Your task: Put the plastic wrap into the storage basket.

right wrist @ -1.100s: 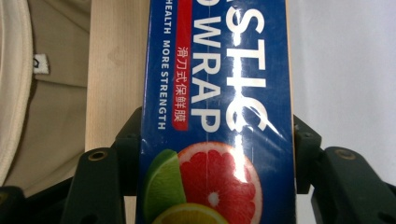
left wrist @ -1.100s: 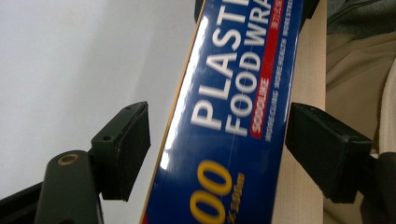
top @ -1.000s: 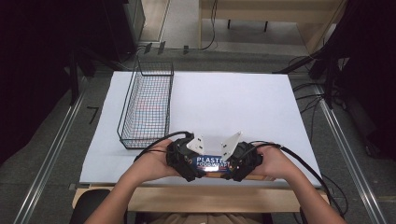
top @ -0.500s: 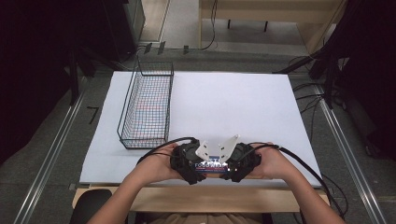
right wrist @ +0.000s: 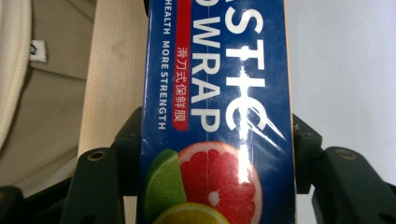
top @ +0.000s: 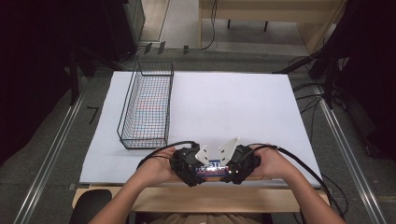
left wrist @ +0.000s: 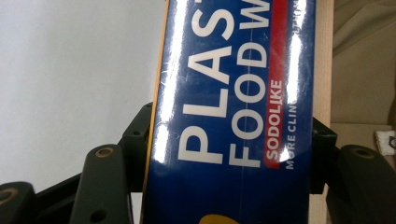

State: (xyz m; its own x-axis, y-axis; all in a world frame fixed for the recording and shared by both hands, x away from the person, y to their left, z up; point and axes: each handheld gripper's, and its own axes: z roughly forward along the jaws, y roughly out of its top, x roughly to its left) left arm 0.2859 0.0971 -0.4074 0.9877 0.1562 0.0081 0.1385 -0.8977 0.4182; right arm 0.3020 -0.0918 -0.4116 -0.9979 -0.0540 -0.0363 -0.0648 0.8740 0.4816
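Near edge of the desk, about mid-width: blue plastic food wrap box [top: 213, 167] lies lengthwise along that edge, half over the white sheet [top: 224, 112], half over the bare wood strip [top: 187, 198] at the front. Left gripper [top: 198, 168] has one end of it; its jaws have just been closing, and in the left gripper view the box [left wrist: 233, 112] sits between the two black jaws with both pads against its long sides, so it's pinched. Right gripper [top: 229, 168] has the other end, jaws clamped on the box [right wrist: 217, 112] the same way, citrus print nearest that camera. The two grippers face each other across the box, nearly touching, grey plates up, a hand behind each: left hand [top: 156, 169], right hand [top: 273, 163]. Cables loop off both grippers back toward the person. Farther out, near the left edge of the sheet: black wire basket [top: 145, 108], upright, long side running toward the far edge, well apart from the box. Beyond the desk's far edge: floor with cables [top: 205, 44] and a wooden bench [top: 271, 14].
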